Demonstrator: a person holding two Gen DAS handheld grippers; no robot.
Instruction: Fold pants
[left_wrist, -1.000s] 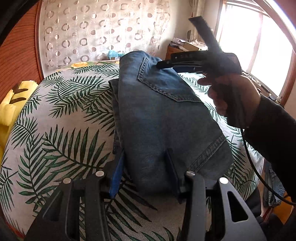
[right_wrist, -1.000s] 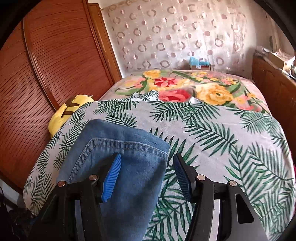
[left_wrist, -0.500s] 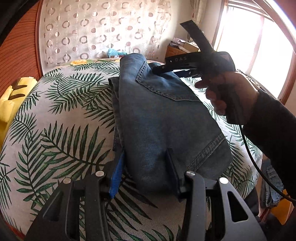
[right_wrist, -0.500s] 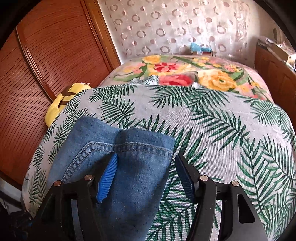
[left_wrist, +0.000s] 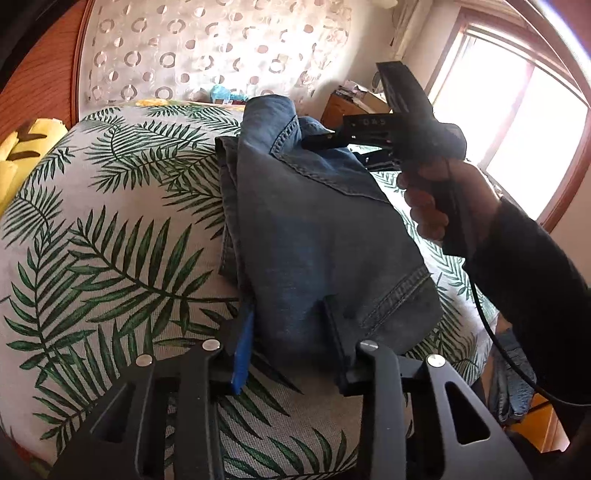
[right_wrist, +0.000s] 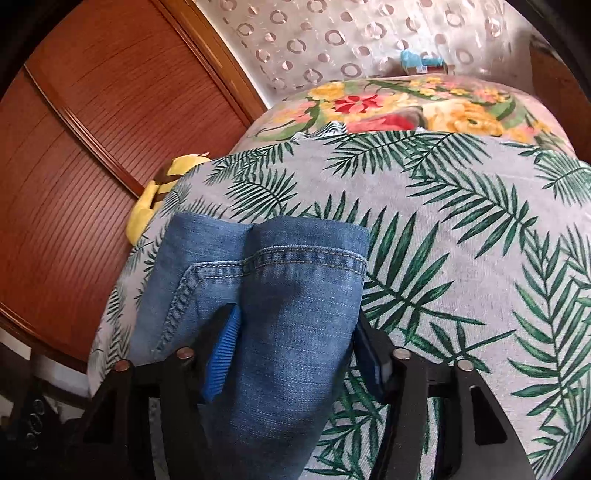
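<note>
Folded jeans (left_wrist: 317, 229): on your palm-leaf bedspread (left_wrist: 110, 229). Your left gripper (left_wrist: 288, 343): jaws apart, straddling the near end. Your right gripper (right_wrist: 299, 347): jaws apart, straddling the far end; grip uncertain.

We see a bed covered by a grey sheet (right_wrist: 461, 258) printed with green palm leaves, and beyond it a floral blanket (right_wrist: 424, 103) in yellow and red. Behind the bed hangs a pale curtain (left_wrist: 207, 48) patterned with rings. On one side stands a reddish wooden wardrobe (right_wrist: 92, 147) with ribbed doors, and a yellow plush toy (right_wrist: 155, 195) sits between it and the bed. On the other side, a wood-framed window (left_wrist: 517, 122) lets in bright daylight beside a wooden cabinet (left_wrist: 351, 107) holding clutter.
</note>
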